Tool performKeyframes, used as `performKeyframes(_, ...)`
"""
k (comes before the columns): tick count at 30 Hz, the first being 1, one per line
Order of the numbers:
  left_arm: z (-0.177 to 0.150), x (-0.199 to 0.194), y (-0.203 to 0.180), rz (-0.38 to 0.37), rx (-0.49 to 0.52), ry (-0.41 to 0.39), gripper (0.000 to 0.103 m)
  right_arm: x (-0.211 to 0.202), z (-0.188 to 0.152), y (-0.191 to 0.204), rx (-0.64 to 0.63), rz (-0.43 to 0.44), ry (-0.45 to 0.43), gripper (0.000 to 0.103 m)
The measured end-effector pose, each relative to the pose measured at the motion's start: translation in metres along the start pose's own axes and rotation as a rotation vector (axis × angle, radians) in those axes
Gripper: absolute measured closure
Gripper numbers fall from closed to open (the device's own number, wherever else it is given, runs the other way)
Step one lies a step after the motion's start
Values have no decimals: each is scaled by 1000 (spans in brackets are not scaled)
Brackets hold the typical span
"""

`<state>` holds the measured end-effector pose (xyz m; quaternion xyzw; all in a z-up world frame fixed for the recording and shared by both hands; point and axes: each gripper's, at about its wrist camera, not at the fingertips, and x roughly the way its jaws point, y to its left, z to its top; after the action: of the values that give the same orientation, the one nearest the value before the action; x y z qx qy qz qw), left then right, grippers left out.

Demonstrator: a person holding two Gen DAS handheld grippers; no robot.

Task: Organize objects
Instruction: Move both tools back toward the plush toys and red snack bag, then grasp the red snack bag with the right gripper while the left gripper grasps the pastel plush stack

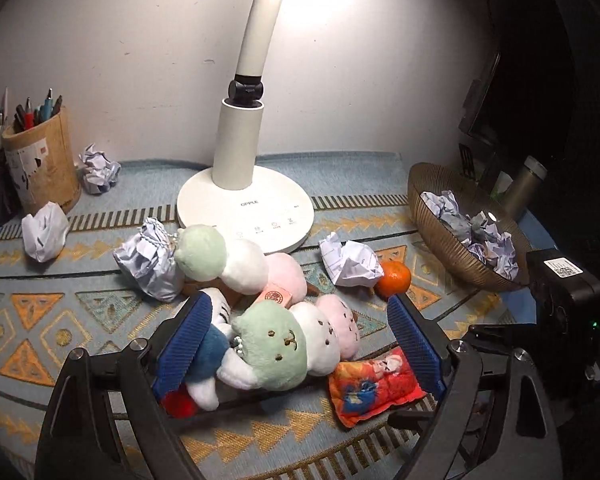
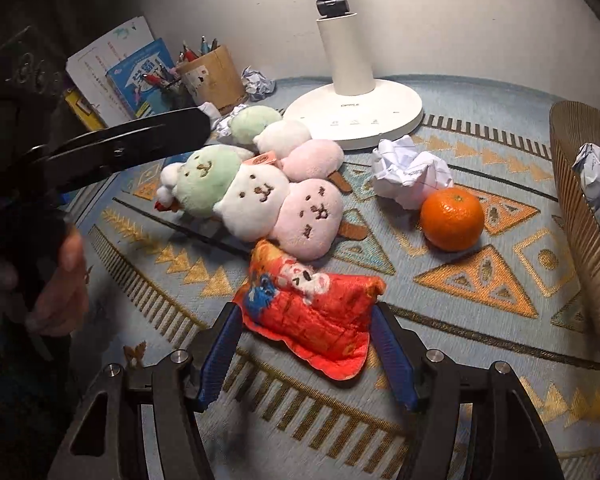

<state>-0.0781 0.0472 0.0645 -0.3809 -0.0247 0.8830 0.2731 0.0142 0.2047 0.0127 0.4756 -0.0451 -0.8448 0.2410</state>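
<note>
My left gripper stands open over a heap of plush toys. A skewer plush with green, white and pink faces lies between its blue pads, and a blue and white striped plush rests by the left pad. A second skewer plush lies behind. A red printed pouch lies flat on the mat, its near end between the tips of my open right gripper. In the left wrist view the pouch sits under the right pad.
A white lamp base stands behind the toys. An orange and a crumpled paper ball lie to the right, beside a ribbed brown bowl holding paper balls. More paper balls and a pen holder are at the far left.
</note>
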Motion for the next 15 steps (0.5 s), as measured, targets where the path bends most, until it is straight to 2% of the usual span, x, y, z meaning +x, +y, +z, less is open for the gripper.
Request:
performKeyframes(2,-10,5,-6,-39,3,43,14,-7,-14,10,0,122,40,38)
performKeyframes(3,-15,5,-9,-56,9,58,14,-11,-21,15,-6,140,50,38)
performKeyframes(4,-20,4,-13,-76,24,77,14,-16,-26,18,-18,112,43,38)
performKeyframes(8,-47,-6,-20,-135,60,152,14,-28,-30,25,-138,-106,-28,38)
performKeyframes(9,-52,-11,-19,-144,52,153,14,-26,-28,26,-158,-119,-25,38)
performKeyframes(11,-58,-21,-12,-159,23,140,14,-18,-25,29,-182,-91,-3,38)
performKeyframes(13,-60,-28,-4,-118,8,127,14,-4,-23,34,-198,-66,28,38)
performKeyframes(15,-60,-30,4,-89,-8,124,14,8,-23,42,-217,-84,40,38)
